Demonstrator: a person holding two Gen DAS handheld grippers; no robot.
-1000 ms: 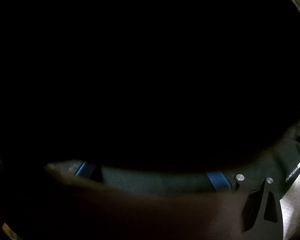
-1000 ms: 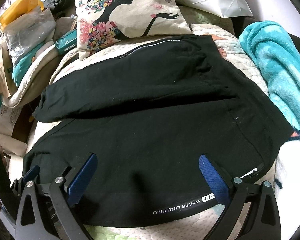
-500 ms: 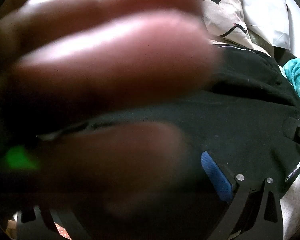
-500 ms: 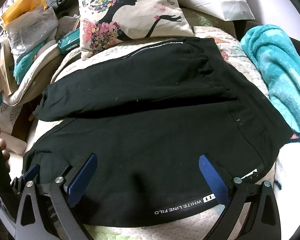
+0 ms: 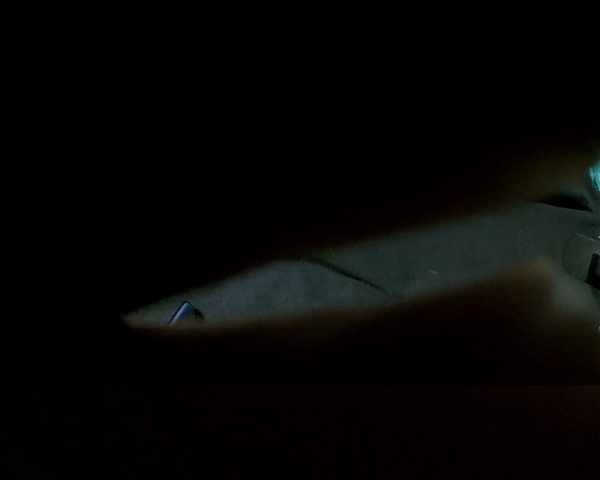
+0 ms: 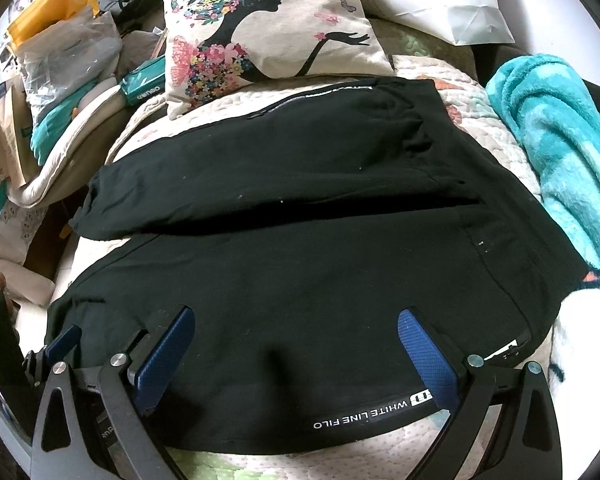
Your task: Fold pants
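- Black fabric pants (image 6: 300, 280) with white "WHITE LINE FILO" lettering lie spread flat on a cream quilted bedcover (image 6: 476, 120), both legs side by side.
- Right gripper (image 6: 296, 356): blue-padded jaws spread wide, over the near pant edge, holding nothing.
- Left gripper (image 5: 186, 314): view almost wholly dark; its state cannot be told.
- Teal fleece blanket (image 6: 560, 152) lies beside the waistband; floral silhouette cushion (image 6: 268, 28) behind.

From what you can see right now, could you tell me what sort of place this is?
Probably a lived-in bedroom: the black pants lie on a quilted bedspread, with a printed cushion behind, a teal fleece blanket beside them, and piled bags at the left.
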